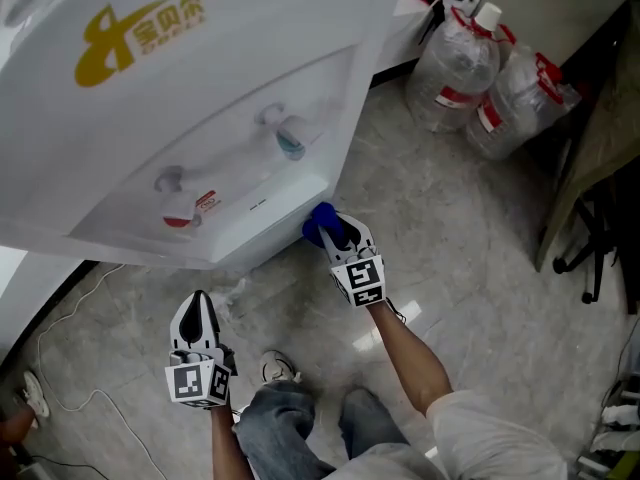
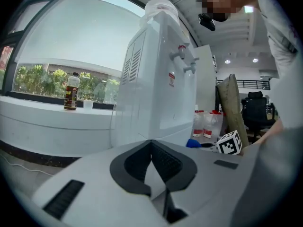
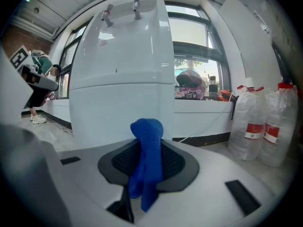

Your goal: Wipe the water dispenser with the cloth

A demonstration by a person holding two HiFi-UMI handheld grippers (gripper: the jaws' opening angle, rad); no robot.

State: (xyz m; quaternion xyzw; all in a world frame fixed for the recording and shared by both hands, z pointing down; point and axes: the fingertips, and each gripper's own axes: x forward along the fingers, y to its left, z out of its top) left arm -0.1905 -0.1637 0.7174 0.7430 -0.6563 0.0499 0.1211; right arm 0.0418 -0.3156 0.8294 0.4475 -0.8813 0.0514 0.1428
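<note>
The white water dispenser (image 1: 170,118) fills the upper left of the head view, with a blue tap (image 1: 288,140) and a red tap (image 1: 180,218) on its front. My right gripper (image 1: 332,230) is shut on a blue cloth (image 1: 321,222) at the lower right corner of the dispenser's front, touching or nearly touching it. In the right gripper view the cloth (image 3: 147,157) hangs bunched between the jaws, just before the dispenser (image 3: 120,84). My left gripper (image 1: 199,304) hangs lower left over the floor, shut and empty. From the left gripper (image 2: 152,145) view the dispenser (image 2: 156,79) stands ahead.
Two large water bottles (image 1: 455,68) (image 1: 520,98) stand on the floor right of the dispenser. A white cable (image 1: 90,398) trails over the floor at left. A chair base (image 1: 590,258) and a leaning board (image 2: 232,108) stand at right. A bottle (image 2: 71,91) sits on the windowsill.
</note>
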